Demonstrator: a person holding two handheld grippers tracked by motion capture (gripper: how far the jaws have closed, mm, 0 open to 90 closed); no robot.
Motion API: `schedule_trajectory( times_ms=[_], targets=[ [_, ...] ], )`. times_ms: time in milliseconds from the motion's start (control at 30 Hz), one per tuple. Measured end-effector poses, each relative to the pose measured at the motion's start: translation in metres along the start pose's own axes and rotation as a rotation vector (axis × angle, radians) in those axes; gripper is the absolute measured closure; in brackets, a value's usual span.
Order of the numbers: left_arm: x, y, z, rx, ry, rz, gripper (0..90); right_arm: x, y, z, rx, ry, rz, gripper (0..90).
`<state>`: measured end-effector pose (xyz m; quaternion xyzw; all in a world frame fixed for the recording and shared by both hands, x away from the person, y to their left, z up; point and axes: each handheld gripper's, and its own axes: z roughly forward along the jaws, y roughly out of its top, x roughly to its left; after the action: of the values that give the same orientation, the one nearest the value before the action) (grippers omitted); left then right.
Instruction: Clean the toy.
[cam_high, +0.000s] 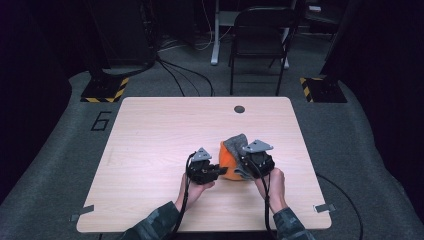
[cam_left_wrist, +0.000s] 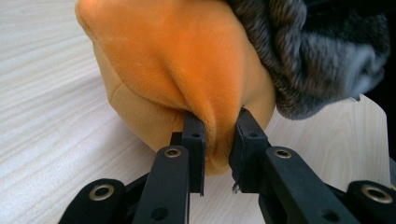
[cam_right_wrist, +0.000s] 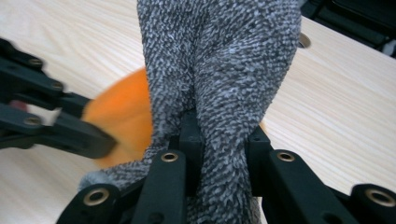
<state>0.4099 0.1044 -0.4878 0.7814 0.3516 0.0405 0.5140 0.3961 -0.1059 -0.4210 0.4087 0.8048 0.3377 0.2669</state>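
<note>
Two grippers grasp one soft bundle at the counter's (cam_high: 150, 130) 5 o'clock.
Left gripper (cam_left_wrist: 218, 140) pinches orange plush (cam_left_wrist: 187, 60); right gripper (cam_right_wrist: 223, 140) clamps grey knit (cam_right_wrist: 224, 60). High view adds a chair (cam_high: 260, 35) at 12, carpet, cables.

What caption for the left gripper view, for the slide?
Left claw shut on a fold of the orange plush, grey knit fabric draped over it, on the wooden table.

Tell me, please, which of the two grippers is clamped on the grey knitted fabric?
The right gripper: its jaws pinch a fold of the grey knitted fabric, whereas the left gripper grips the orange plush.
</note>
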Motion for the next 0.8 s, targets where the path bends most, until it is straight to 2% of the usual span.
schedule_trajectory(
  times_ms=[100,133,300,467,500,533,600,700,733,767,800],
  targets=[
    [-0.001,0.000,0.000,0.006,0.001,0.024,77.2,-0.014,-0.007,0.001,0.015,-0.024,0.032,75.9],
    [-0.001,0.001,0.001,0.010,0.005,0.046,77.2,-0.020,-0.012,0.003,0.025,-0.025,0.046,75.9],
    [0.000,0.001,0.002,0.012,0.001,0.040,76.7,-0.046,-0.034,0.020,0.103,-0.045,0.143,75.9],
    [0.000,0.002,0.002,0.010,0.001,0.046,76.7,-0.054,-0.045,0.030,0.155,-0.068,0.158,75.9],
    [-0.001,0.002,0.002,0.010,0.003,0.048,76.6,-0.058,-0.050,0.035,0.198,-0.086,0.149,75.8],
    [-0.001,0.002,0.002,0.007,0.006,0.045,76.6,-0.058,-0.050,0.035,0.198,-0.086,0.149,75.8],
    [0.000,0.002,0.002,0.006,0.006,0.043,76.6,-0.065,-0.059,0.043,0.247,-0.086,0.154,75.6],
    [0.001,0.002,0.002,0.005,0.006,0.041,76.6,-0.068,-0.056,0.038,0.222,-0.097,0.173,75.6],
    [0.001,0.001,0.002,0.005,0.005,0.025,76.6,-0.069,-0.045,0.023,0.171,-0.100,0.183,75.6],
    [0.001,0.001,0.002,0.005,0.005,0.025,76.6,-0.069,-0.045,0.023,0.171,-0.100,0.183,75.6],
    [0.001,0.000,0.002,0.005,0.005,0.020,76.5,-0.066,-0.030,0.003,0.099,-0.079,0.181,75.6]
  ],
)
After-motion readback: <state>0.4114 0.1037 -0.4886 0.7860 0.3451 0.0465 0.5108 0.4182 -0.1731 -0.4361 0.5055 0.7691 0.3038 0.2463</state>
